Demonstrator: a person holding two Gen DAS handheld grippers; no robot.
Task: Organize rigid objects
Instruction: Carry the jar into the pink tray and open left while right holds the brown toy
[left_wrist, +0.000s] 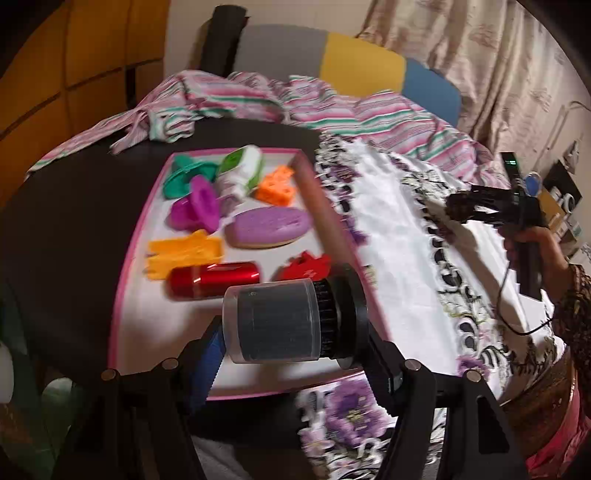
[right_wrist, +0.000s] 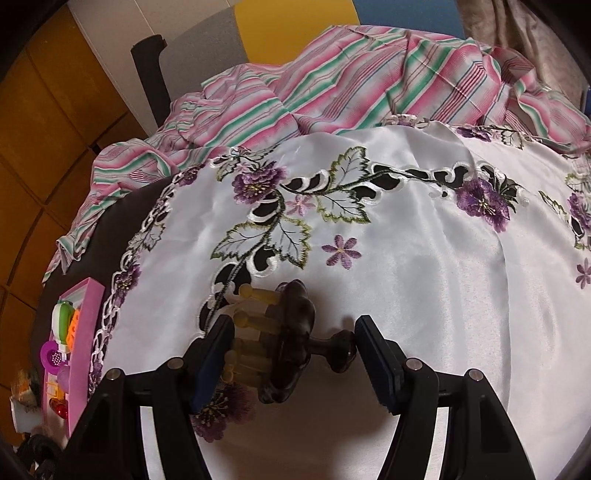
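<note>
1. The counter (left_wrist: 66, 229) is dark and round. An embroidered white cloth (right_wrist: 406, 280) covers the part beneath the right tongs, and a striped cloth (right_wrist: 332, 74) lies bunched beyond both tongs.
2. The pink-rimmed tray (left_wrist: 306, 184) sits under and ahead of the left tongs. It already holds a purple oval block (left_wrist: 269, 226), a red can (left_wrist: 210, 282), green, magenta, orange and yellow plastic shapes, and a red piece just ahead of the left tongs.
3. The left tongs (left_wrist: 295, 343) are clamped on a clear-walled jar with a black cap (left_wrist: 277, 323), lying sideways between the pads, above the tray's near end.
4. The right tongs (right_wrist: 291, 354) grip a dark wooden massager with pale pegs (right_wrist: 284, 339): one pad presses the pegs, the other the knob. It hangs close over the white cloth, well to the right of the tray.
5. Judged step: the jar is being delivered to the tray, with the massager waiting its turn.
6. The next move calls for lowering the jar onto bare tray floor short of the red can, then parting the pads gently, since a jar on its side could roll.
</note>
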